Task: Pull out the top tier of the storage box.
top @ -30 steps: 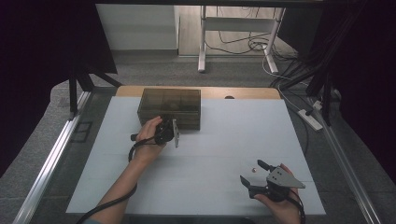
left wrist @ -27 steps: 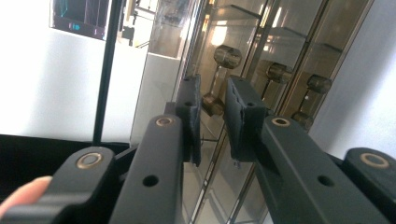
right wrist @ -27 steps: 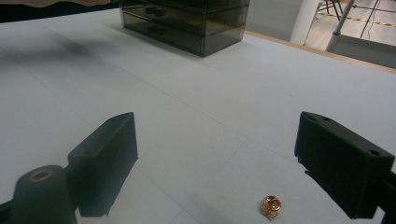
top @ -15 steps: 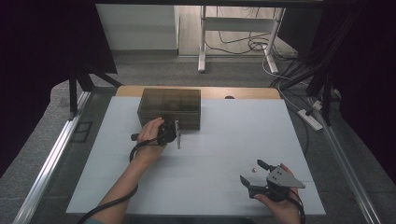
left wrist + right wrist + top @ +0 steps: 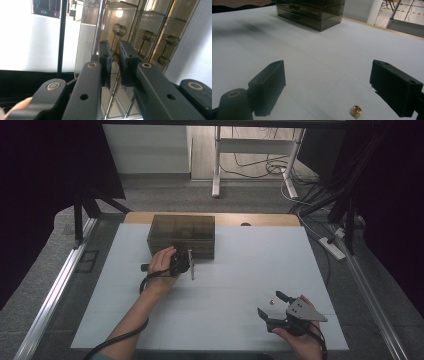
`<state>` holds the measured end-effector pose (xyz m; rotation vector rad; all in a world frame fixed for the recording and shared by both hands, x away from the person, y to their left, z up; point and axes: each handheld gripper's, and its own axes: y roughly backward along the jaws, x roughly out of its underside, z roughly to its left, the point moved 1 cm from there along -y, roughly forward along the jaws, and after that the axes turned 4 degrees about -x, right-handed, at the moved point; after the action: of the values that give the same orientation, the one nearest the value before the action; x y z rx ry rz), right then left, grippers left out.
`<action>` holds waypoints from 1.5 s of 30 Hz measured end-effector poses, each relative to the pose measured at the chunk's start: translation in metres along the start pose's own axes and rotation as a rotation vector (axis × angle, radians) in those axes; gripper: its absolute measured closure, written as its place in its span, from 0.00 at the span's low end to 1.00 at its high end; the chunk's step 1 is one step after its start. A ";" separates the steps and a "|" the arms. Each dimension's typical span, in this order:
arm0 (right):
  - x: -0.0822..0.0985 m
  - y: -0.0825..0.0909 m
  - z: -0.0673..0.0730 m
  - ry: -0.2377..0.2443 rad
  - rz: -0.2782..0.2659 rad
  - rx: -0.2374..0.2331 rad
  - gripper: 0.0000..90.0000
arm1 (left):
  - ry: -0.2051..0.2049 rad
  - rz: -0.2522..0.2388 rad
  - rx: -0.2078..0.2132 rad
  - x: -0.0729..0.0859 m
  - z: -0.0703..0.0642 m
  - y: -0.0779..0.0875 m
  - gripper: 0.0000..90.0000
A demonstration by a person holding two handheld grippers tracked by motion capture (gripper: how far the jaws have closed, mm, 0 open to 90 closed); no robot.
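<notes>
smoky brown plastic drawer box [image 5: 183,234] sits right ahead of my left gripper [image 5: 115,63], whose jaws have just been closing on a drawer knob [image 5: 115,58], so i judge a pull comes next; the pads hide the contact. my right gripper [image 5: 327,82] rests released, gold ring [image 5: 356,110] between its jaws.

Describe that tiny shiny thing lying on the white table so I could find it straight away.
Start at the white table and go to its near right part, where the right hand-held gripper rests with its jaws open. Just ahead of those jaws lies a small gold-coloured ring, alone on the bare surface. It is the one glinting metal speck, far from the smoky brown drawer box.
</notes>
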<state>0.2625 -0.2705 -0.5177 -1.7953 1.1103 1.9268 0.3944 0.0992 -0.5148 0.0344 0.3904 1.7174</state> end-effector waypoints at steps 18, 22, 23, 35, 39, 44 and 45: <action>0.000 0.000 0.000 0.000 -0.001 0.002 0.14 | 0.005 0.002 -0.007 0.000 -0.001 0.001 0.90; 0.000 0.000 -0.001 0.000 0.000 0.002 0.14 | 0.007 0.003 -0.009 0.000 -0.002 0.001 0.90; 0.000 0.000 -0.001 0.000 0.000 0.001 0.14 | 0.006 0.003 -0.009 0.000 -0.002 0.001 0.90; 0.001 0.000 0.000 -0.001 0.002 0.000 0.14 | 0.000 0.005 -0.016 0.000 -0.003 0.003 0.90; 0.001 0.000 0.000 -0.002 0.002 0.001 0.14 | 0.009 -0.002 -0.017 0.000 -0.004 0.004 0.91; 0.001 -0.001 0.000 -0.003 0.002 0.001 0.14 | 0.006 0.000 -0.018 0.000 -0.004 0.005 0.91; 0.001 0.000 0.000 -0.003 0.002 0.001 0.14 | 0.006 0.000 -0.018 0.000 -0.004 0.005 0.91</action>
<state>0.2630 -0.2707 -0.5186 -1.7910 1.1121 1.9290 0.3884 0.0974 -0.5174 0.0162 0.3790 1.7215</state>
